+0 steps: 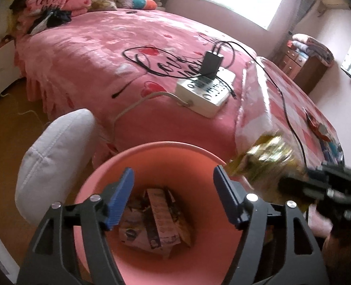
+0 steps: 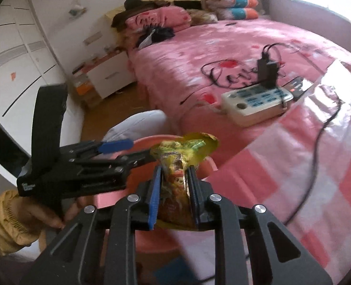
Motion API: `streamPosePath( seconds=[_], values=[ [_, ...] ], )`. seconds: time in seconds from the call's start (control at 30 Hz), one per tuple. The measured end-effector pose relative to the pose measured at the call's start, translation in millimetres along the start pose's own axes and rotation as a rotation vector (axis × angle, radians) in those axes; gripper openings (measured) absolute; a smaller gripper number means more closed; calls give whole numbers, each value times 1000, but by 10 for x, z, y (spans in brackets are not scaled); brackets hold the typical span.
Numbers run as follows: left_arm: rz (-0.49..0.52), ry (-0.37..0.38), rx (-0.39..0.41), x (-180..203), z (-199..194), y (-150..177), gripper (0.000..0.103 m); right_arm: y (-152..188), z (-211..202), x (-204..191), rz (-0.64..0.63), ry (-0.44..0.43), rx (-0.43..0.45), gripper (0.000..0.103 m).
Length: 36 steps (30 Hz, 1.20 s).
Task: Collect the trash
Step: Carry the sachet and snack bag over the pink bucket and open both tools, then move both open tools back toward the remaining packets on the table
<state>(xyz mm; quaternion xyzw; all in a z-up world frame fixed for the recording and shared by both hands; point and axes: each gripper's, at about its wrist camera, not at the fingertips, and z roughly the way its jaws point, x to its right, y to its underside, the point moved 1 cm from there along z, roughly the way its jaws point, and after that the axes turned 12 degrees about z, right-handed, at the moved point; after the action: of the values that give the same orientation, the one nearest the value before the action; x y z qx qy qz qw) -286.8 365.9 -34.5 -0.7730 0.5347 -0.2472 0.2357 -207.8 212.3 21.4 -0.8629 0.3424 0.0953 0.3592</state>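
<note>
A pink trash bin point(image 1: 104, 173) stands at the foot of the bed, with several paper wrappers and boxes point(image 1: 156, 220) in its bottom. My left gripper point(image 1: 173, 197) is open and empty, right above the bin's mouth. My right gripper point(image 2: 173, 185) is shut on a crumpled yellow snack wrapper point(image 2: 175, 166) and holds it at the bin's rim point(image 2: 208, 163). The same wrapper point(image 1: 265, 163), blurred, shows at the bin's right edge in the left wrist view, with the right gripper point(image 1: 294, 185) behind it. The left gripper point(image 2: 125, 149) also shows in the right wrist view.
A pink bed point(image 1: 92, 54) carries a white power strip point(image 1: 204, 92) with a black charger point(image 1: 212, 64) and cables. A pink checked plastic-covered surface point(image 2: 306, 156) lies to the right. A white cushion point(image 1: 54, 149) sits left of the bin. White cabinets point(image 2: 16, 66) stand further left.
</note>
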Motion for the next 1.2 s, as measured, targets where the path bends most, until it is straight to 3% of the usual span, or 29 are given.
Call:
streamPosePath(
  seconds=[0.03, 0.1, 0.3, 0.5, 0.8, 1.2],
  values=[
    [-8, -6, -1, -27, -4, 1, 72, 9, 21, -20, 0, -2, -10, 36],
    [-20, -14, 0, -64, -15, 2, 79, 32, -11, -25, 7, -9, 1, 60],
    [-32, -11, 13, -59, -27, -12, 83, 21, -334, 90, 28, 28, 120, 84],
    [28, -9, 63, 115, -105, -71, 84, 37, -592, 288, 86, 63, 202, 92],
    [63, 41, 114, 329, -248, -168, 84, 133, -813, 587, 151, 94, 256, 92],
    [117, 70, 39, 774, -204, -341, 84, 247, -1124, 911, 212, 140, 351, 94]
  ],
)
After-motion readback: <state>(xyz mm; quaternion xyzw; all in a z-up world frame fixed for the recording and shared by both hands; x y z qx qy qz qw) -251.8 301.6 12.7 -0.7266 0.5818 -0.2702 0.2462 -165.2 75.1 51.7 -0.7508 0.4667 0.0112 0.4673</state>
